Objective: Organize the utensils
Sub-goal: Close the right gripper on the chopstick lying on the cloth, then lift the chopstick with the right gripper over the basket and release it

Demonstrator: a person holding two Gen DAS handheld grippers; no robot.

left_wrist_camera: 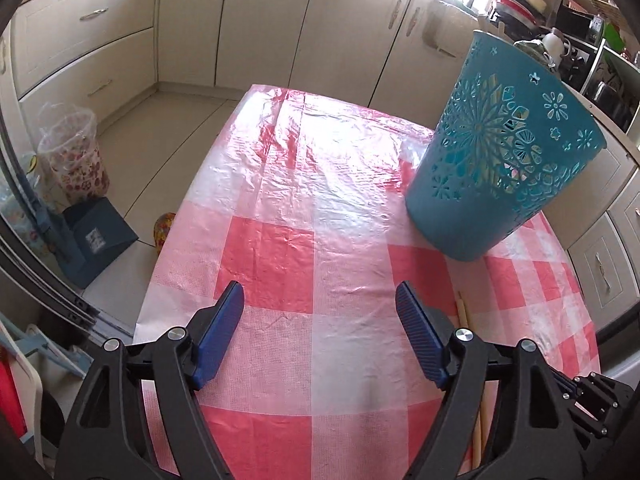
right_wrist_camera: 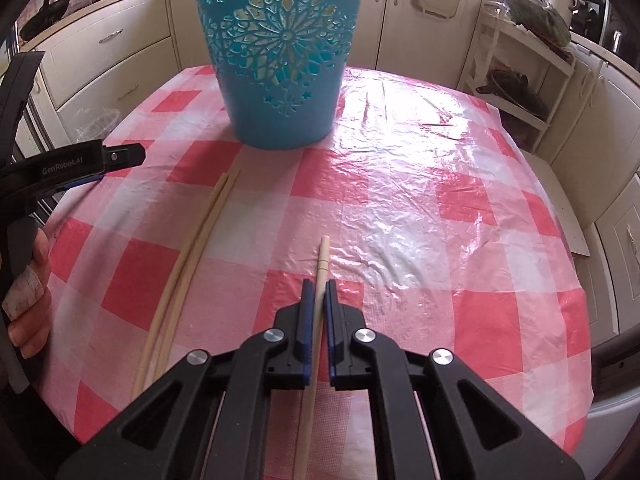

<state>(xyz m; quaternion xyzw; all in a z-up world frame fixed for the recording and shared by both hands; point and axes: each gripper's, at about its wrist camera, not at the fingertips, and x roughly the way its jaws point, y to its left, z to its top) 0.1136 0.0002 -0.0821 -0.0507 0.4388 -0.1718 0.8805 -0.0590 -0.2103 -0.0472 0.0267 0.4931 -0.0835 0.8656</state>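
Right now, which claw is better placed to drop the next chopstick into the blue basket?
Right. The right claw is already shut on a chopstick, with the blue basket straight ahead. The left claw is open and empty, beside the two loose chopsticks on the table.

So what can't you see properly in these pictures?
- Inside of the blue basket: the right wrist view cuts off its rim at the top edge; the left wrist view shows it only from the side.
- Lower end of the chopstick clamped in the right gripper: hidden under the gripper body.
- The two loose chopsticks: in the left wrist view mostly covered by the open left gripper.
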